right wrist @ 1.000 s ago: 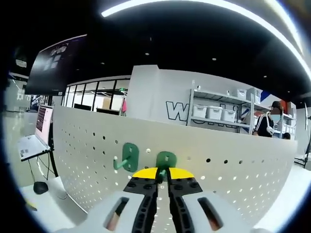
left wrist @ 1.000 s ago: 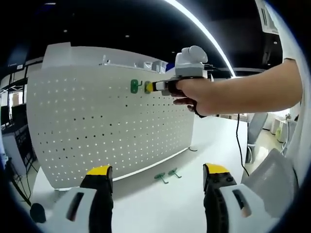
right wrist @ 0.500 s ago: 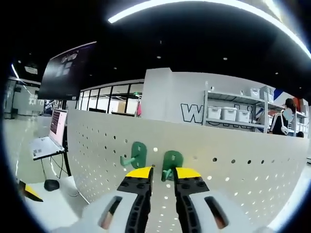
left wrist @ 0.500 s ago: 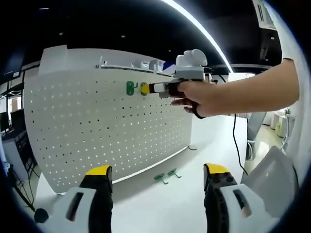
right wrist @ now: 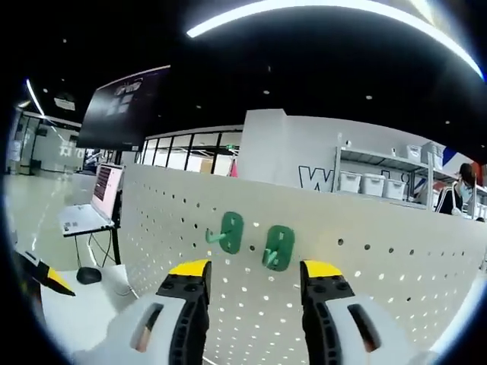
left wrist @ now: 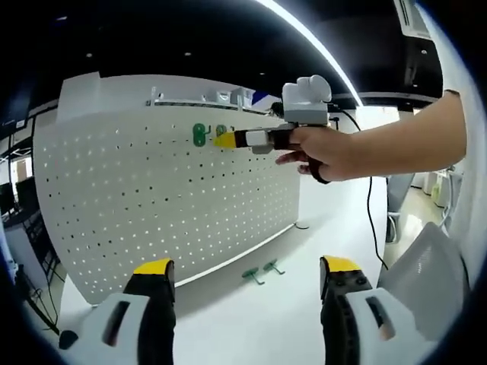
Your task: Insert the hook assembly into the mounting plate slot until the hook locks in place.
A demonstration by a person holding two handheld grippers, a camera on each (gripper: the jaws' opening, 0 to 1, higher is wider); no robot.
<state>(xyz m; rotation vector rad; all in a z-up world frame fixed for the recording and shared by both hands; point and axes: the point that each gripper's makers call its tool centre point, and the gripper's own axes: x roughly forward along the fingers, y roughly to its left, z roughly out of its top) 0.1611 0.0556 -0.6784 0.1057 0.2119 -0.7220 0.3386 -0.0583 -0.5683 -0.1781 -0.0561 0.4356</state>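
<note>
Since a second ago the right tongs (right wrist: 255, 268) have let go of the second green plastic hook (right wrist: 278, 247) and spread wide. It sits on the white perforated mounting plate (right wrist: 396, 251) at frame centre, beside the first green hook (right wrist: 229, 232). The left tongs (left wrist: 247, 266) gape empty, low in frame. Two more green hooks (left wrist: 260, 272) lie on the white desk (left wrist: 251, 319), apparently left to mount.

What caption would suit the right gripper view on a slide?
The open right claw faces two green hooks mounted side by side on a white pegboard.
</note>
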